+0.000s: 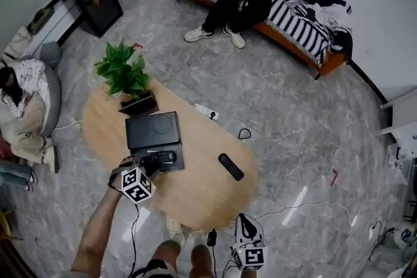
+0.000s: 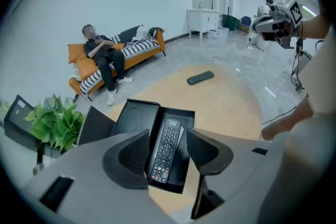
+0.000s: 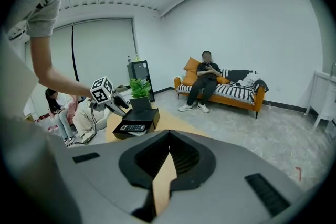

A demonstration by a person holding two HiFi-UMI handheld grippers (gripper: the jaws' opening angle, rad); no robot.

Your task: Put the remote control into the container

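A black remote control (image 1: 158,157) lies inside the tray of an open black box (image 1: 154,131) on the oval wooden table (image 1: 195,195). In the left gripper view this remote (image 2: 167,148) rests flat in the box (image 2: 187,116), and my left gripper (image 2: 169,157) hovers just above it, open, its pads apart from the remote's sides. A second black remote (image 1: 230,166) lies loose on the table to the right. My right gripper (image 1: 245,224) is off the table's near edge, shut and with nothing in it (image 3: 169,136).
A potted green plant (image 1: 124,71) stands behind the box. A power strip (image 1: 204,112) lies on the floor by the table's far edge. One person sits on an orange sofa (image 1: 306,36) at the back, another on a grey seat (image 1: 51,94) at the left.
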